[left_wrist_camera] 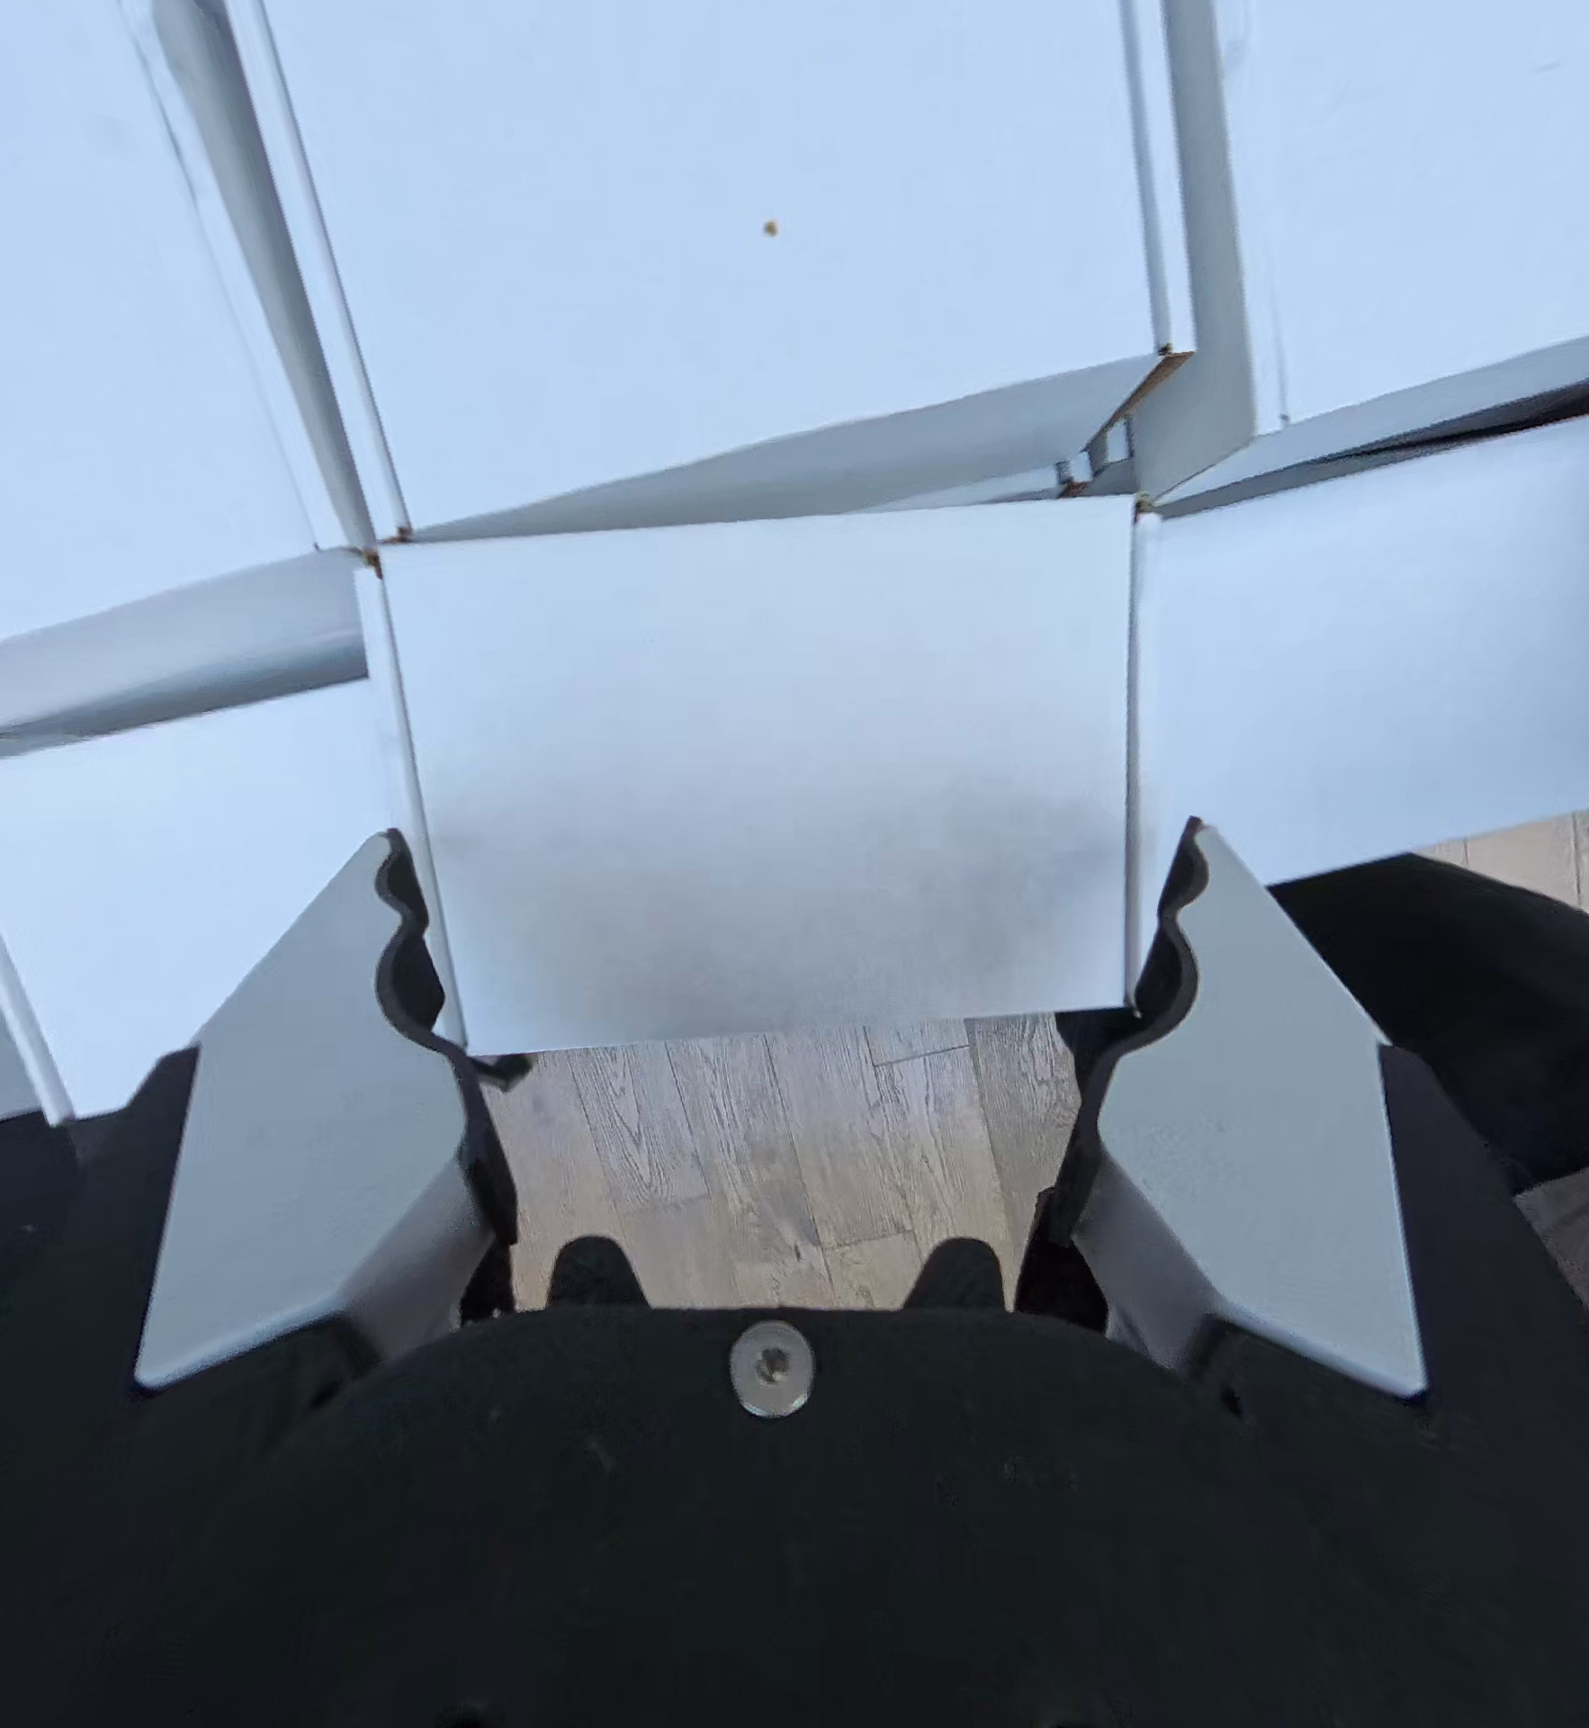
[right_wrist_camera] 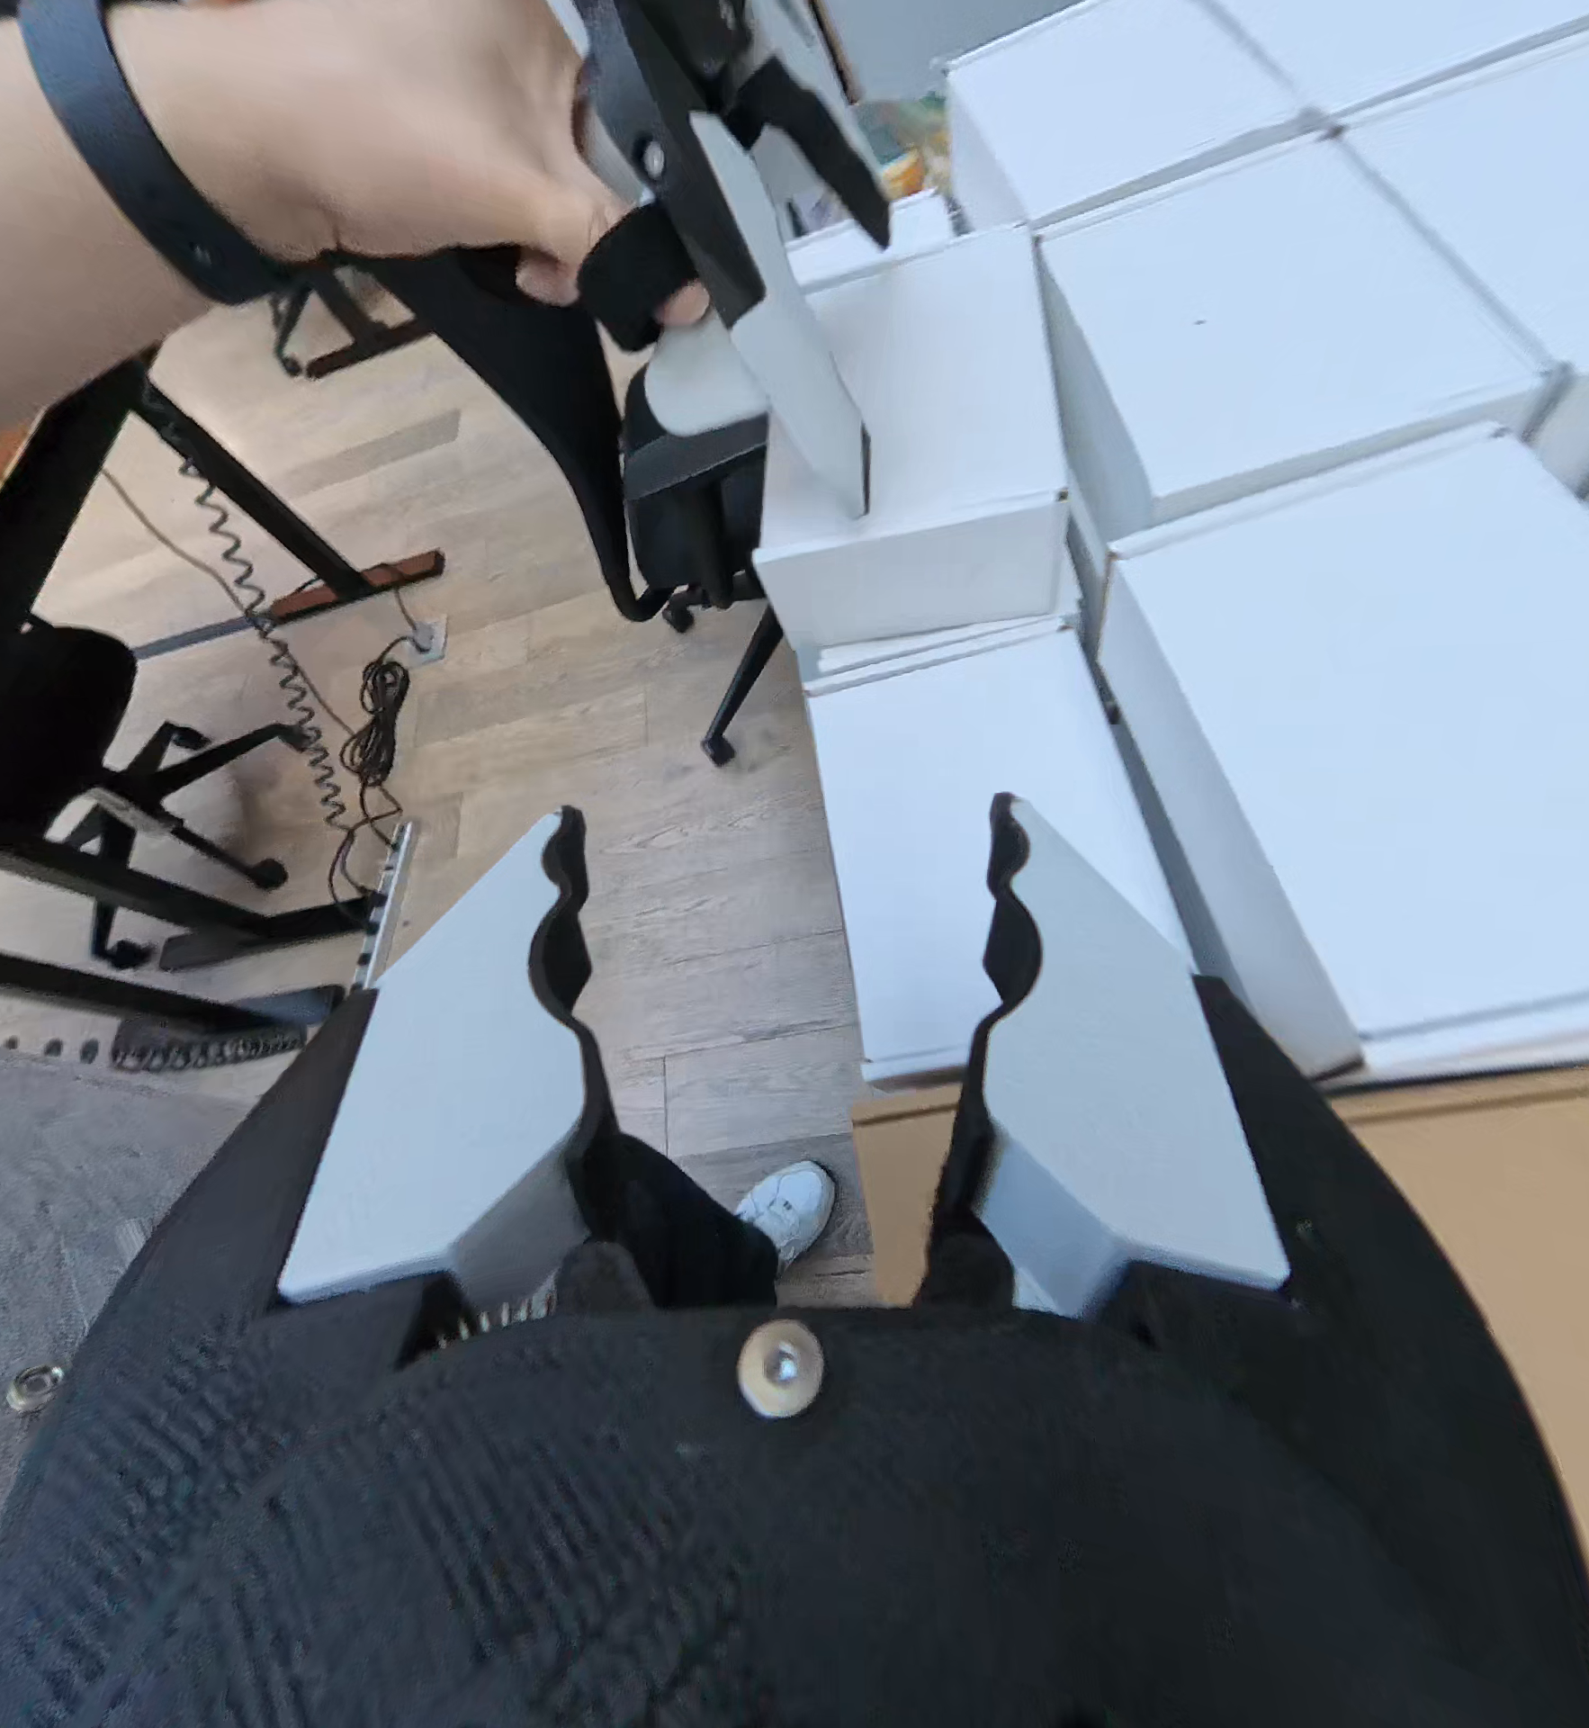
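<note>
Your left tool (left_wrist_camera: 795,921) straddles a small white box (left_wrist_camera: 763,767), fingers spread wide to its two sides; the left finger's black pad (left_wrist_camera: 412,944) sits against the box's left edge, the right pad looks to be touching the right edge, though whether it is pressing you cannot tell. That box's near edge hangs over the wood floor (left_wrist_camera: 772,1150), and more closed white boxes (left_wrist_camera: 725,234) crowd behind and beside it, packed close together.

Your right tool (right_wrist_camera: 781,813) is empty, fingers apart, hovering above the floor just beside a near white box (right_wrist_camera: 940,842) at the stack's corner. To its right the white boxes rise in tight rows, with a brown cardboard surface (right_wrist_camera: 1473,1262) below them.

From the right wrist view your left hand (right_wrist_camera: 351,131) grips the other tool up at the top, its finger down against the small box. Across the floor: black desk legs (right_wrist_camera: 239,486), a coiled cable (right_wrist_camera: 249,598), a chair base, a grey rug (right_wrist_camera: 52,1169), and a white shoe (right_wrist_camera: 791,1206).
</note>
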`<state>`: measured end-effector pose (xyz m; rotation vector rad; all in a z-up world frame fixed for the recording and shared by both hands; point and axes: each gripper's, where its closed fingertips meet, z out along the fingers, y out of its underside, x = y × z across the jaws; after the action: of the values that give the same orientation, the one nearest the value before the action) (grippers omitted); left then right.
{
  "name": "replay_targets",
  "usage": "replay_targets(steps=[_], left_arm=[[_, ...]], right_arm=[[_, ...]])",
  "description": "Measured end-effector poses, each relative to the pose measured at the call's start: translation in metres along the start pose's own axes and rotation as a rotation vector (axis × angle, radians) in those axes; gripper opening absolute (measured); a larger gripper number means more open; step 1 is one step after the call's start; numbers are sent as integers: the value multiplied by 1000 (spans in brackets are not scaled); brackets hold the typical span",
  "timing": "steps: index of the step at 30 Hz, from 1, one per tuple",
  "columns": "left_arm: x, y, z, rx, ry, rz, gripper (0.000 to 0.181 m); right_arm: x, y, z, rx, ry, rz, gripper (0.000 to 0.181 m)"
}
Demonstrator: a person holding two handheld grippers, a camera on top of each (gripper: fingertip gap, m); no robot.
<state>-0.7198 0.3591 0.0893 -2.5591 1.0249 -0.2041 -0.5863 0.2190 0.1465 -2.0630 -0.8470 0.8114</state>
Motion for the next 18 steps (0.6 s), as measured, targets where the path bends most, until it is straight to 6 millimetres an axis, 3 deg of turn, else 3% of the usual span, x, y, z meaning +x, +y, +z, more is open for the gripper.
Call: replay_targets(steps=[2, 5, 7, 9, 13, 18], left_arm=[[0, -8, -20, 63, 55, 147, 151], [14, -13, -47, 123, 119, 598, 150], [16, -4, -41, 59, 75, 938, 151], [10, 8, -24, -57, 54, 1156, 149], [-10, 9, 8, -163, 85, 1254, 152], [-4, 4, 16, -80, 156, 1288, 132]], right_arm=[[-9, -5, 22, -45, -58, -17, 90], [-13, -16, 50, -8, -90, -53, 97], [-3, -17, 71, 8, -31, -58, 125], [5, -18, 92, 33, 21, -62, 141], [13, -26, 124, 37, 60, -107, 146], [26, -27, 144, -6, 101, -125, 144]])
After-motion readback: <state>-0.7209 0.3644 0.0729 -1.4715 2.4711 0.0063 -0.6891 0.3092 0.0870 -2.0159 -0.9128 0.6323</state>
